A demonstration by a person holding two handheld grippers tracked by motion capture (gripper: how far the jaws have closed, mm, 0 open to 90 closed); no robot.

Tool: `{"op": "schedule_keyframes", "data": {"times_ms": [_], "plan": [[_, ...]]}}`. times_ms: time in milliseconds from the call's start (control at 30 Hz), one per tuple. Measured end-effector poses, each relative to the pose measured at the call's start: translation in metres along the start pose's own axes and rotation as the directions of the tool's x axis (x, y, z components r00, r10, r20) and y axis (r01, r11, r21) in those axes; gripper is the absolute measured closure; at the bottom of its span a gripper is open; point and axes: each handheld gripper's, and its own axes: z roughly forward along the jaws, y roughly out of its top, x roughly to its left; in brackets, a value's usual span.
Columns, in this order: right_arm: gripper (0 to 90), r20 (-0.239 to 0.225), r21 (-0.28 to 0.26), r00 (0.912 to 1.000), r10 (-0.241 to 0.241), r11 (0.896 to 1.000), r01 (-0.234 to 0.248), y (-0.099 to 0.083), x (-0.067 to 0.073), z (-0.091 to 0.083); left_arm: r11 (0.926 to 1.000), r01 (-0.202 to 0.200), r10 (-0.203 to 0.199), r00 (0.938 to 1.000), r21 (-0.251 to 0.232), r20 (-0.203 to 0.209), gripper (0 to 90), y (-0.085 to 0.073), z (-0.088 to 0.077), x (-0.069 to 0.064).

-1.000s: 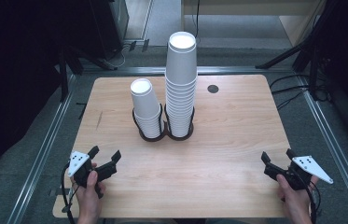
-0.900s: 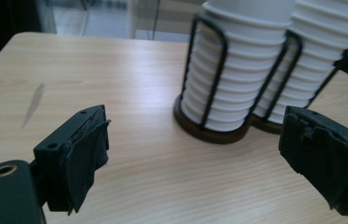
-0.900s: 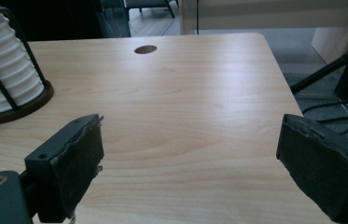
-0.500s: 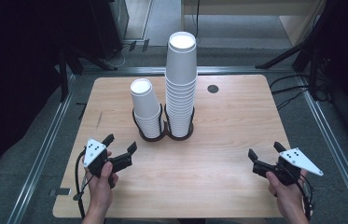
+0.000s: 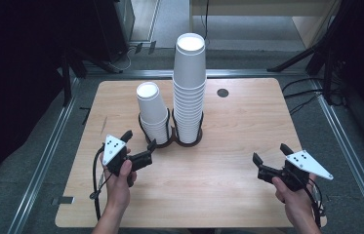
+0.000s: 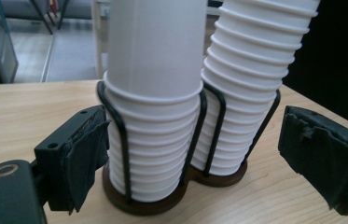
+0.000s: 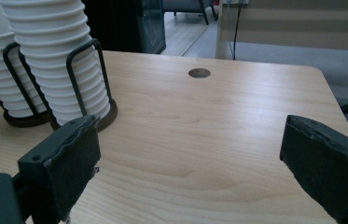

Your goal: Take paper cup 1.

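Two stacks of white paper cups stand in a black wire holder [image 5: 171, 140] mid-table: a short stack [image 5: 152, 108] on the left and a tall stack [image 5: 190, 87] on the right. My left gripper [image 5: 139, 140] is open just in front of the short stack, apart from it. In the left gripper view the short stack [image 6: 155, 93] and tall stack [image 6: 251, 70] loom close beyond the open left gripper [image 6: 199, 161]. My right gripper [image 5: 270, 153] is open at the front right, far from the cups. Its jaws have just been opening, with nothing between them in the right gripper view [image 7: 185, 163].
The light wooden table [image 5: 248, 112] has a small round hole [image 5: 223, 92] behind the tall stack. Bare wood lies between the holder and my right gripper. Dark floor, metal rails and cables surround the table.
Both hands have risen from the front edge and moved forward. The left gripper has come up close to the short stack. The right gripper has shifted inward and its jaws stand wider.
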Motion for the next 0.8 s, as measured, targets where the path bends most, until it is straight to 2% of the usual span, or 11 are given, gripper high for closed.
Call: {"op": "schedule_keyframes", "data": {"times_ms": [133, 267, 500, 733, 800], "plan": [[5.1, -0.019, -0.013, 0.9997, -0.015, 1.000, 0.014, 0.011, 0.008, 0.004, 1.0000, -0.009, 0.009, 0.9997, -0.003, 0.022, 8.7, 0.005, 0.008, -0.008], [5.1, -0.026, -0.018, 0.9995, -0.019, 1.000, 0.019, 0.017, 0.012, 0.008, 0.9991, -0.041, 0.041, 0.9988, 0.012, 0.028, 8.7, 0.006, 0.011, -0.016], [5.2, -0.060, -0.037, 0.9982, 0.000, 0.999, -0.002, 0.032, 0.023, 0.015, 0.9984, -0.049, 0.048, 0.9980, 0.027, 0.042, 8.7, 0.008, 0.017, -0.020], [5.2, -0.079, -0.053, 0.9968, -0.001, 0.999, -0.003, 0.048, 0.033, 0.021, 0.9983, -0.057, 0.057, 0.9975, 0.007, 0.041, 8.7, 0.015, 0.026, -0.026], [5.2, -0.090, -0.068, 0.9959, -0.006, 0.998, 0.000, 0.060, 0.037, 0.022, 0.9973, -0.072, 0.072, 0.9961, 0.009, 0.051, 8.7, 0.015, 0.031, -0.033]]}}
